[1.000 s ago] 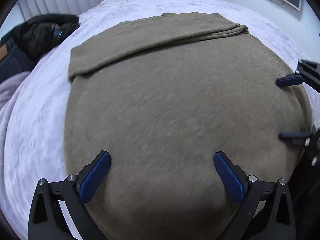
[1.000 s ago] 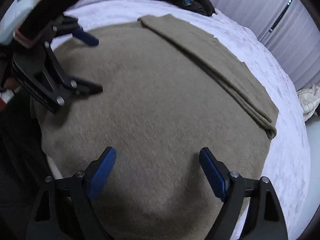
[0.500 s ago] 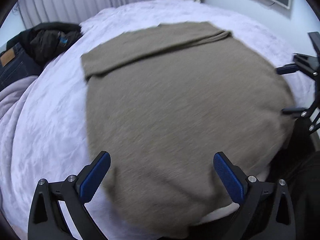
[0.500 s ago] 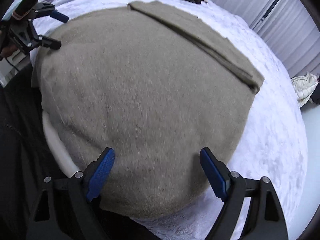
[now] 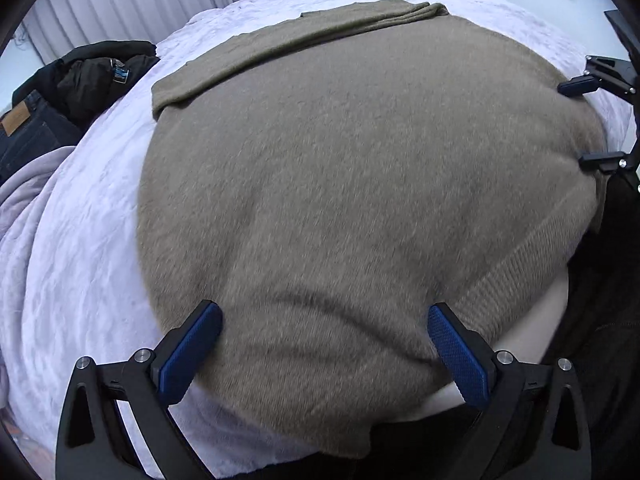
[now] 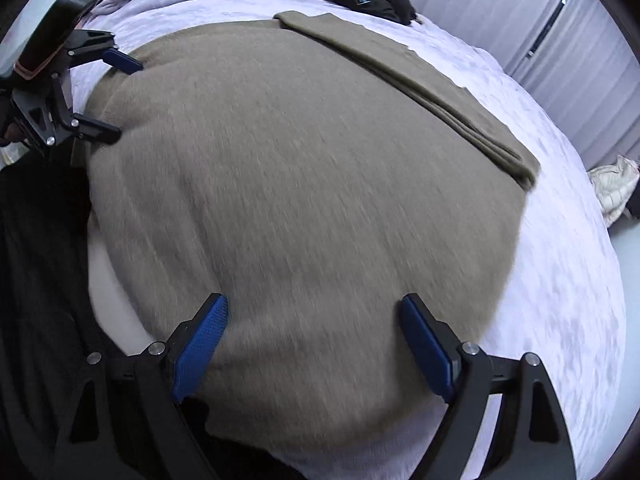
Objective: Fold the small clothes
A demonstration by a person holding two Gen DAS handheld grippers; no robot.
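Note:
An olive-brown knitted sweater (image 5: 340, 160) lies flat on the lavender bedspread (image 5: 72, 240), with a sleeve folded across its far edge (image 5: 300, 40). My left gripper (image 5: 324, 312) hovers open over the sweater's near hem, close to its left corner, with nothing clamped. My right gripper (image 6: 314, 302) is open as well, over the hem (image 6: 320, 420) toward the right side. Each gripper shows in the other's view: the right gripper (image 5: 588, 122) at the sweater's right edge, the left gripper (image 6: 120, 96) at its left edge. The ribbed hem (image 5: 520, 264) hangs over the bed's front edge.
A pile of dark clothes (image 5: 88, 76) and jeans (image 5: 24, 128) lies at the bed's far left. A cream quilted garment (image 6: 616, 184) sits beyond the far right side. Pleated curtains (image 6: 520, 12) stand behind. A person's dark clothing (image 6: 36, 280) fills the near side.
Both grippers have drawn back from the middle of the sweater toward its near hem and the bed's front edge. Their jaws have stayed wide apart. The sweater has not shifted.

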